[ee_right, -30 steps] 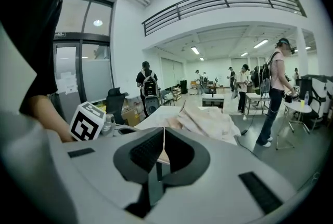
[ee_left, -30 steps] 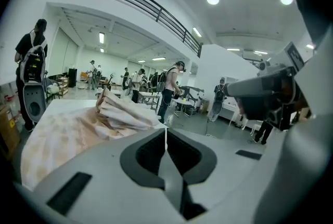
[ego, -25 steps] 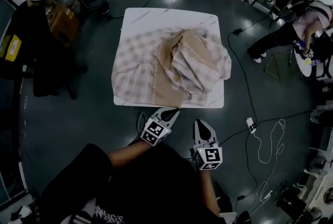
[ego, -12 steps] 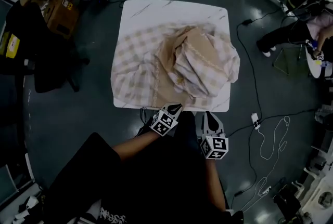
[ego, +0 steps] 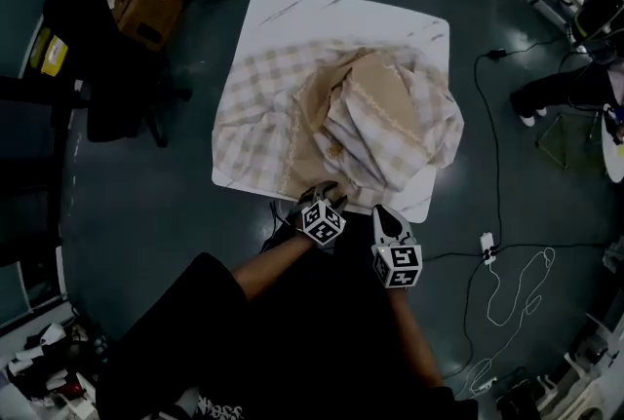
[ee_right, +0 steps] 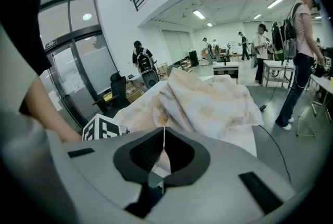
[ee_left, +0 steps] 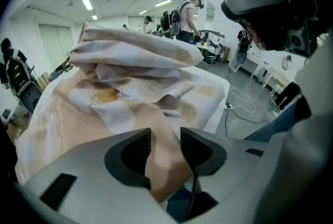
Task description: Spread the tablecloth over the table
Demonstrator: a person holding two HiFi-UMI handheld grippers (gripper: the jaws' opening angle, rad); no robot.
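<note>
Atop white table, crumpled tablecloth; dark floor.

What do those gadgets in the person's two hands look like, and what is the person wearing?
The left gripper and the right gripper are matching tools with smooth pale grey shells. Each ends in two curved jaws lined with black ribbed padding. Each carries a white cube printed with black square markers. The person wears a black top whose sleeves leave the forearms bare.

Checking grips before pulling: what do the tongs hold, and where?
Nothing yet. Left tongs have just been opening around the cloth at its near edge, unpinched; right tongs shut, empty.
</note>
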